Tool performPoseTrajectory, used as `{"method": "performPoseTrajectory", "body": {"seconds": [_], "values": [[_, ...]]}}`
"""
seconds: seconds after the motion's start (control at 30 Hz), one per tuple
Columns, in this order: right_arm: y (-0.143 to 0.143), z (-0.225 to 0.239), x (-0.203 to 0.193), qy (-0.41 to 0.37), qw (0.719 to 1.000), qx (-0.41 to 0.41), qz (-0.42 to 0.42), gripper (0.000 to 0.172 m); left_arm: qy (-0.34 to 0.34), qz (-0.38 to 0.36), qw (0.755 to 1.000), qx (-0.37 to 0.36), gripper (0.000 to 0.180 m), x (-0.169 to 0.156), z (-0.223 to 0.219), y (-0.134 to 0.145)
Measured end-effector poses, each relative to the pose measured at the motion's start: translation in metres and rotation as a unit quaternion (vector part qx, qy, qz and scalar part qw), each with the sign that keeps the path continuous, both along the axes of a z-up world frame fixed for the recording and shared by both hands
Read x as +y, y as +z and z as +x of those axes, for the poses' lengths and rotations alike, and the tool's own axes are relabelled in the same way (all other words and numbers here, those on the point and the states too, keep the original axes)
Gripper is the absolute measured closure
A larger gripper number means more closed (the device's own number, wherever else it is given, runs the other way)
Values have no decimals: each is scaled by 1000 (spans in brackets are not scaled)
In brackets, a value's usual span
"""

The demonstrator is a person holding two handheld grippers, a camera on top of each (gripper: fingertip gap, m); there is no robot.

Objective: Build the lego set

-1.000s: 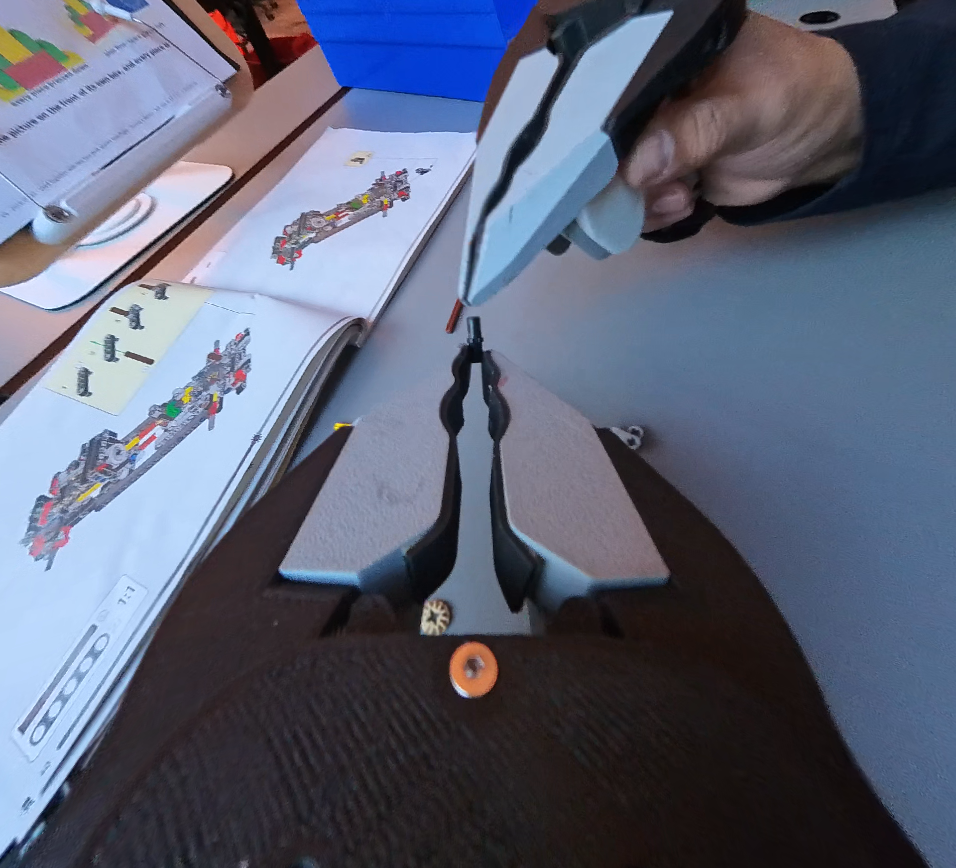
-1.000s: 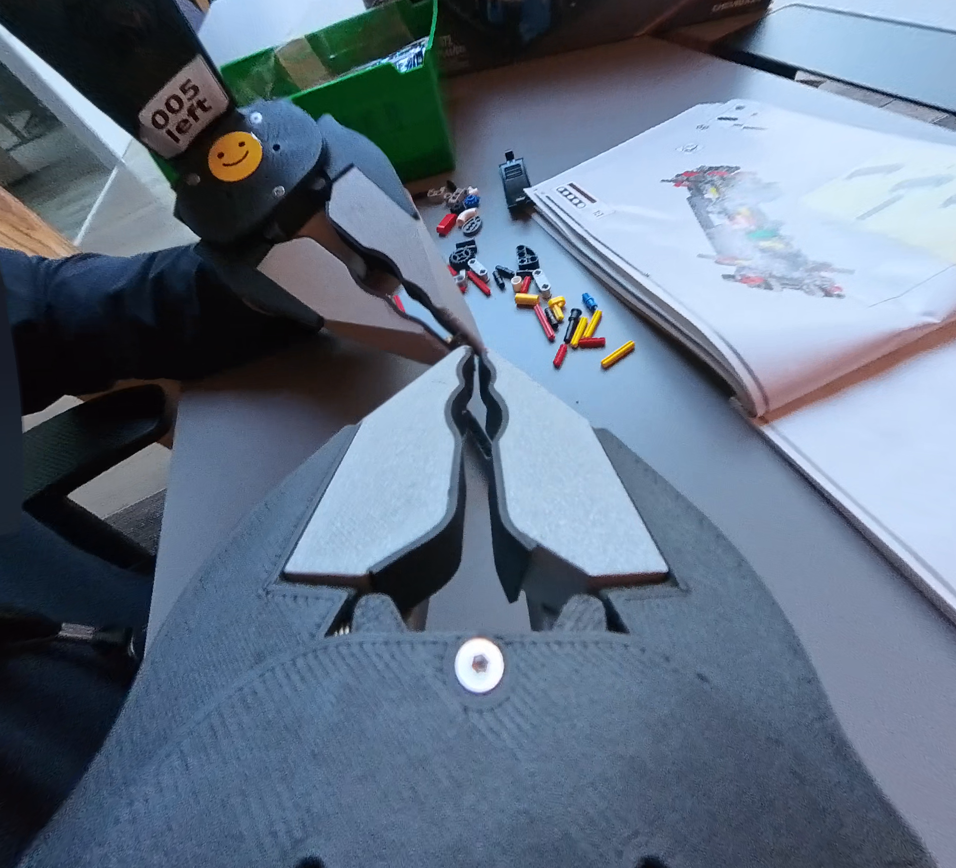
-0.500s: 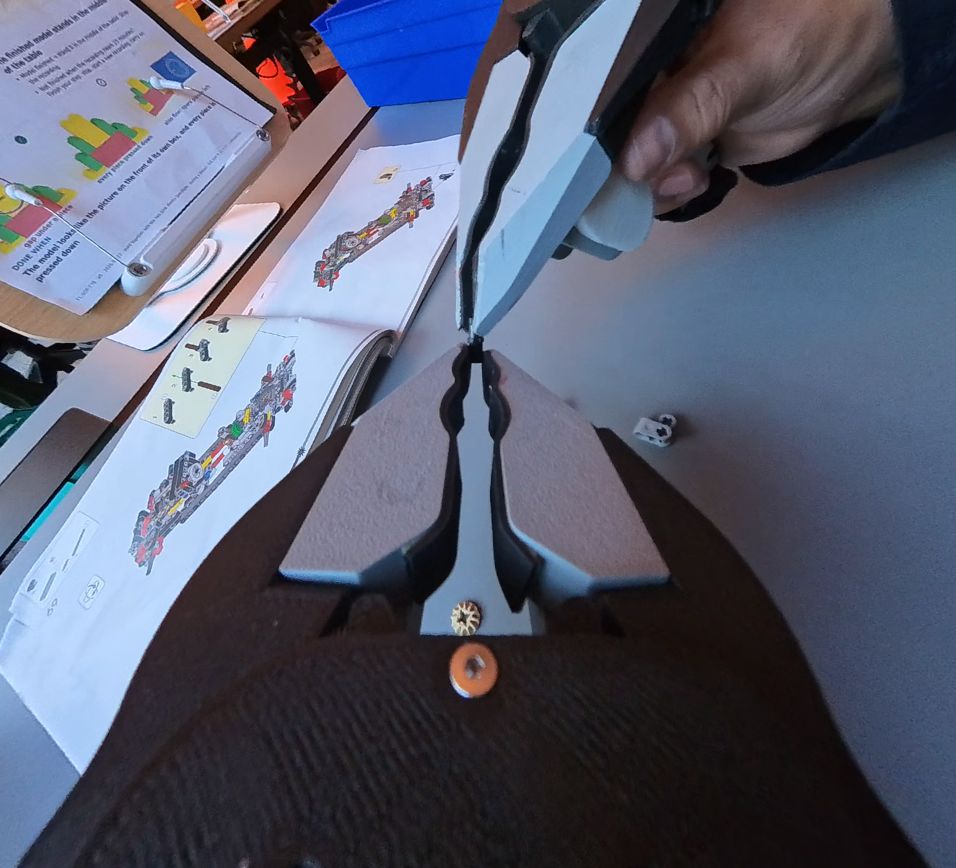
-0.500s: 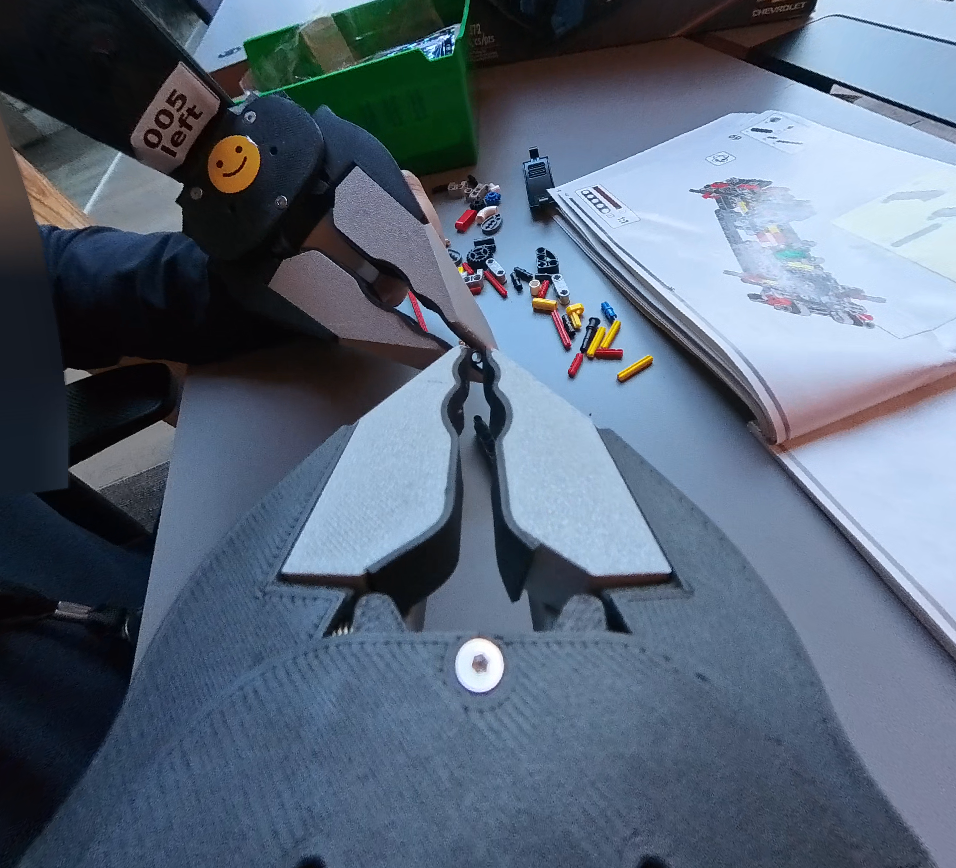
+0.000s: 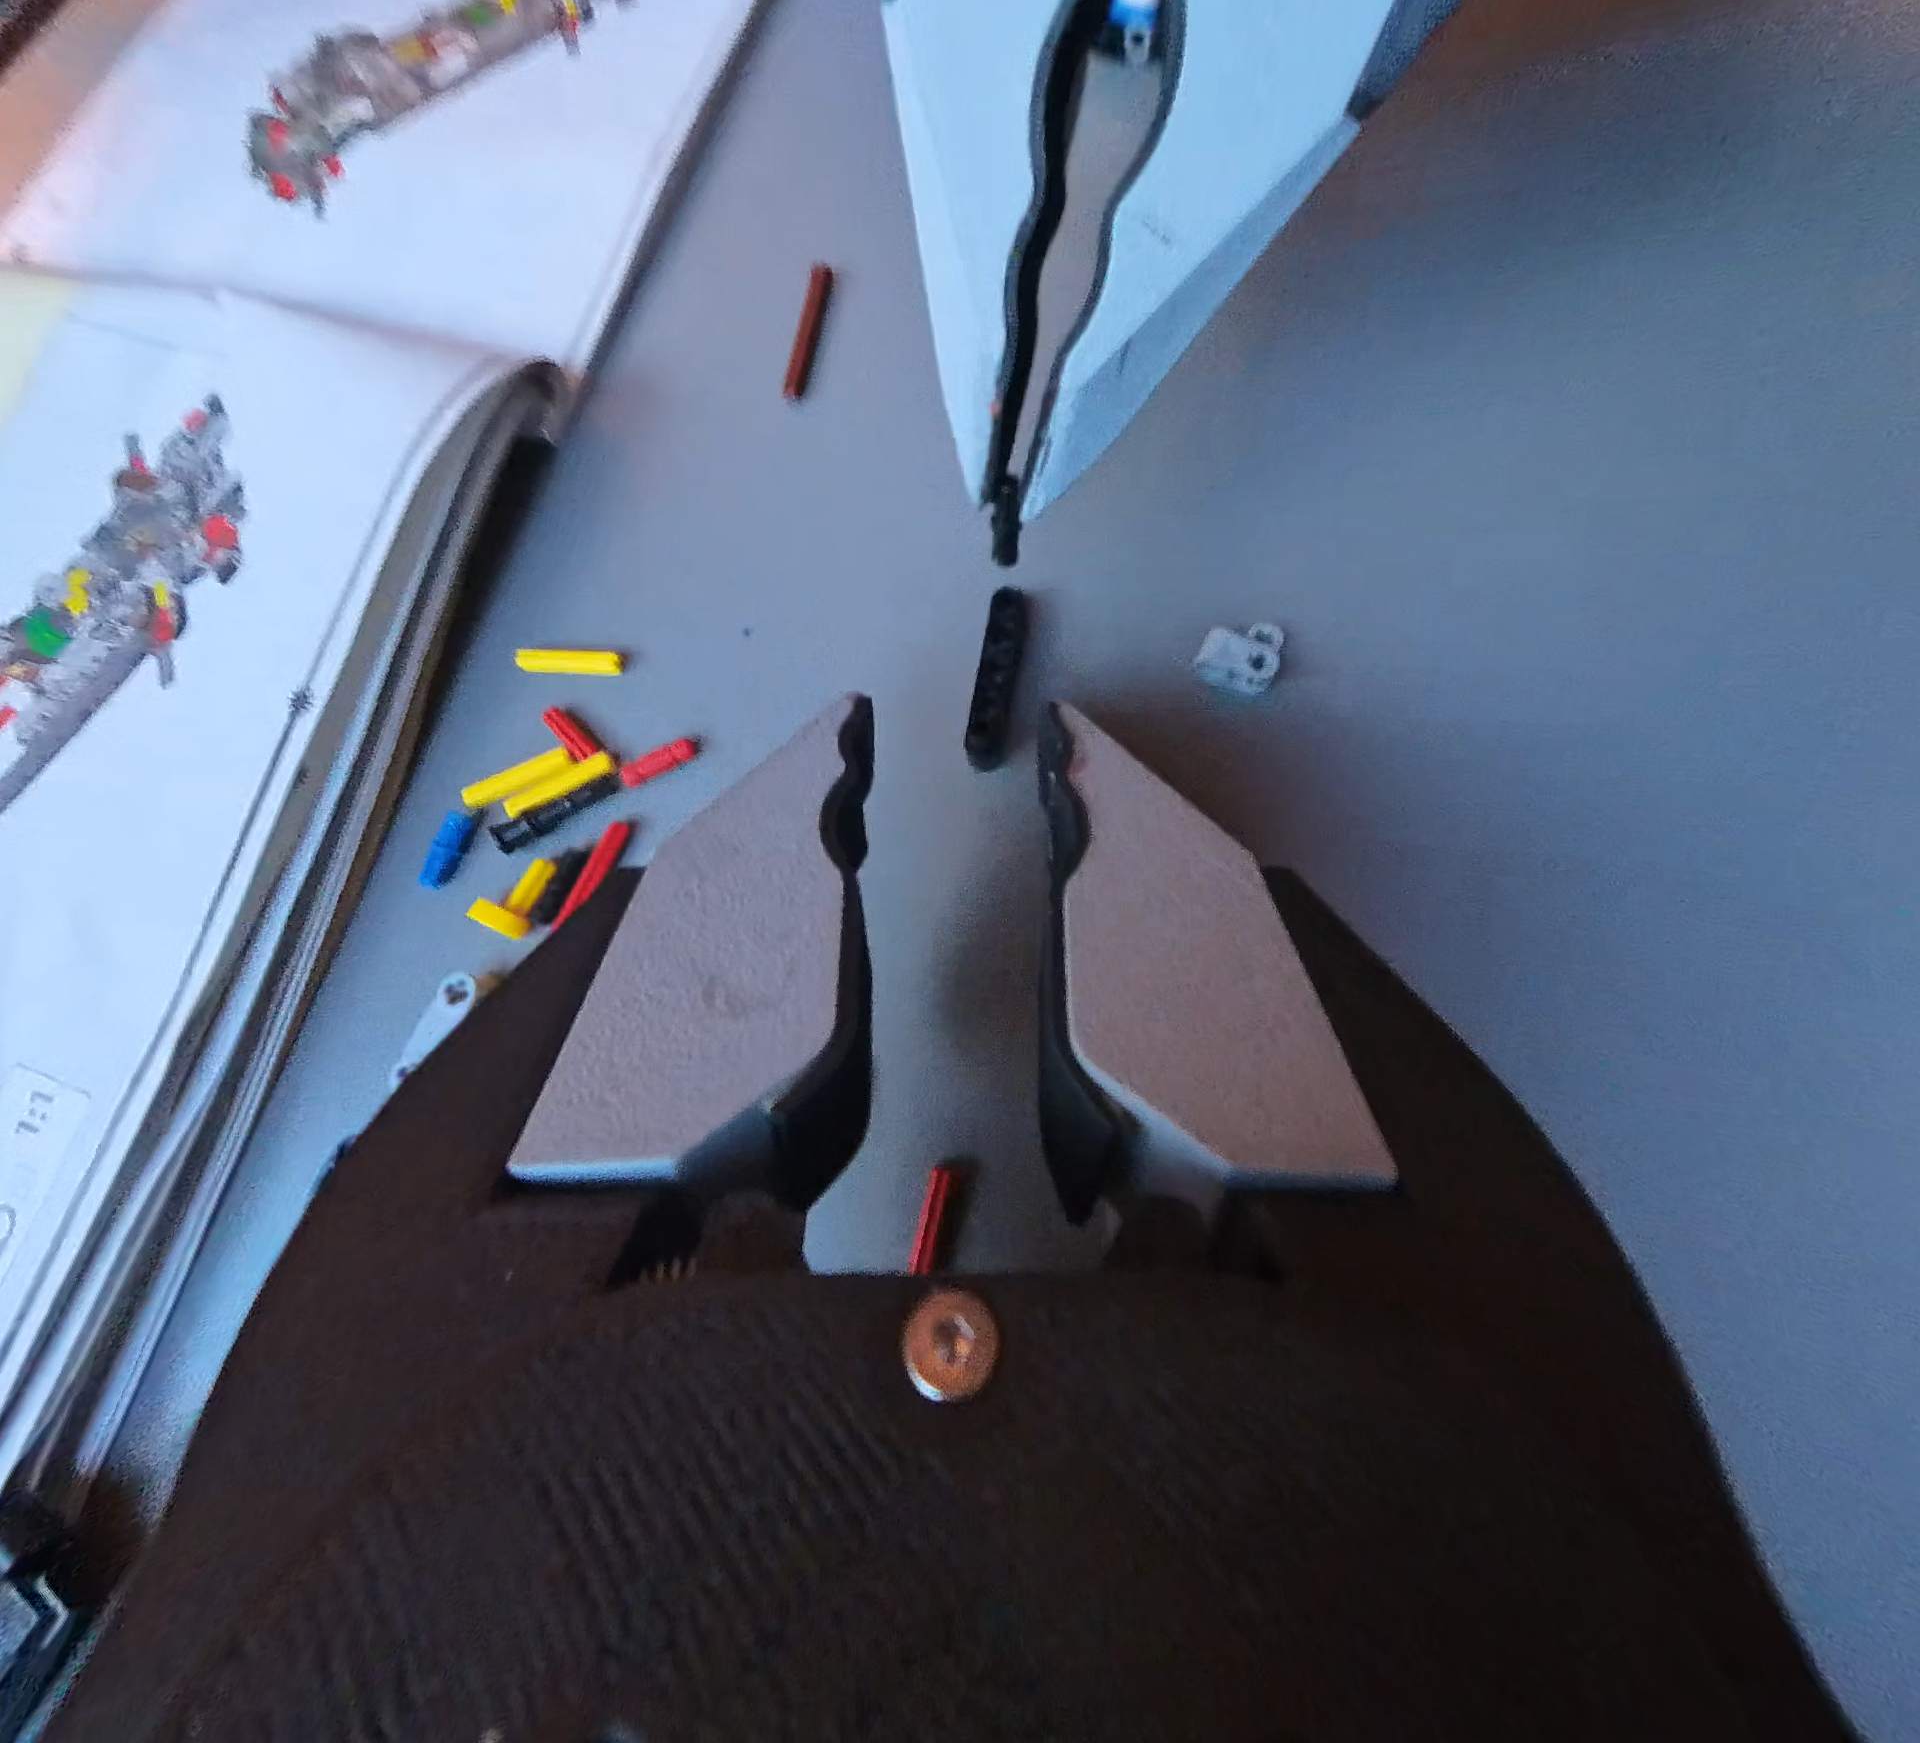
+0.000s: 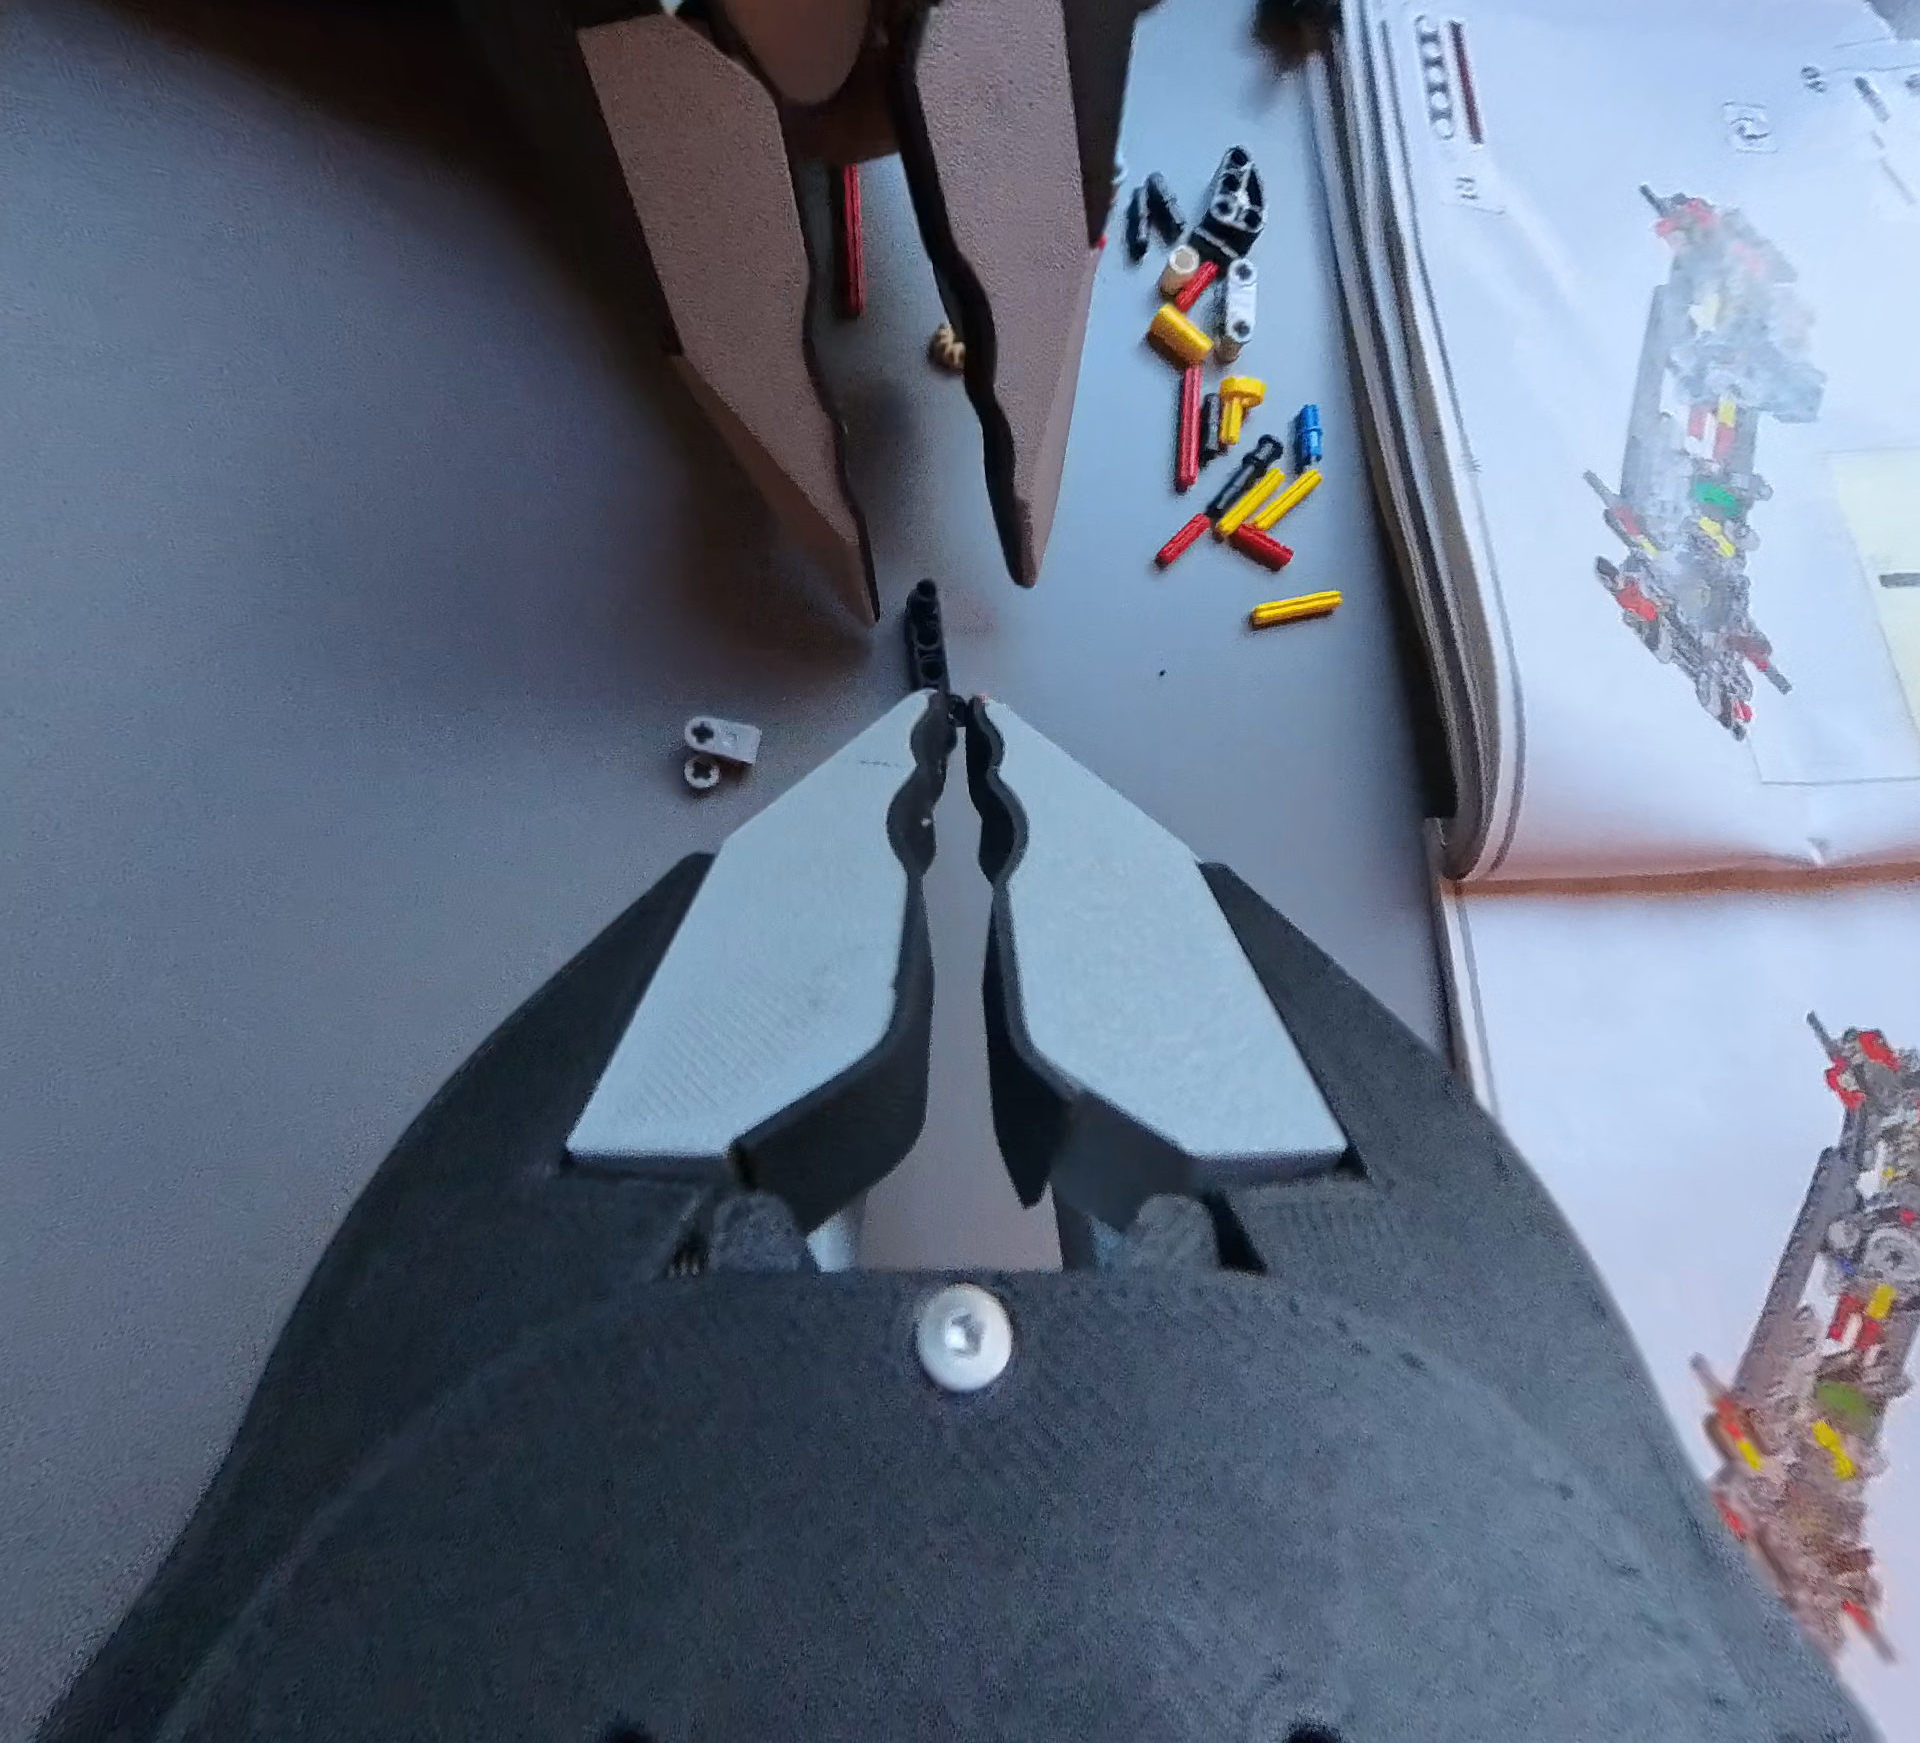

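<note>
My left gripper point(image 5: 954, 708) is open just above the grey table point(image 5: 1507, 550). A black beam with a row of holes point(image 5: 995, 680) lies on the table at its fingertips, close to the right finger, with no pad pressing it. My right gripper point(image 6: 961, 704) is shut on a small black pin point(image 6: 954, 711). In the left wrist view the right gripper point(image 5: 1003, 498) points down with the pin point(image 5: 1005, 530) sticking out of its tips, just beyond the beam's far end. The right wrist view shows the beam point(image 6: 925, 644) between the two grippers and the left gripper point(image 6: 948, 600) open.
An open instruction booklet point(image 5: 312, 83) lies left of the grippers and shows in the right wrist view point(image 6: 1662, 343). Several red, yellow, blue and black pins point(image 6: 1236, 488) lie beside it. A grey connector point(image 6: 719, 748), a dark red axle point(image 5: 808, 332) and a red axle point(image 5: 932, 1215) lie nearby. The tips of both grippers are at nearly the same place.
My left gripper was shut on the black beam and has opened; the beam now lies on the table. Both grippers have come down close to the table. The right gripper stays shut.
</note>
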State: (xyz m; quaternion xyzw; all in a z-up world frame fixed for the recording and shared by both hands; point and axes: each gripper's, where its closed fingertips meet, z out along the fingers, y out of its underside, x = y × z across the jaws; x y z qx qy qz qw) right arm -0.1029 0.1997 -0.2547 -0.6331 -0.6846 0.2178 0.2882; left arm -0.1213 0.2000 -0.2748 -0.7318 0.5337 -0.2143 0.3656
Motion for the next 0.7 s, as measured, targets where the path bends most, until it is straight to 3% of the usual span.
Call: {"method": "performPoseTrajectory", "body": {"seconds": [0.27, 0.47, 0.7], "values": [[-19, 3, -2, 55, 993, -83, 55, 171, -7, -28, 999, 25, 167, -2, 1, -14], [-17, 3, 0, 68, 990, -102, 66, 171, -16, -38, 999, 22, 163, -4, 6, -14], [-20, 1, -1, 82, 987, -118, 70, 171, -25, -43, 999, 22, 175, -7, 8, -14]]}}
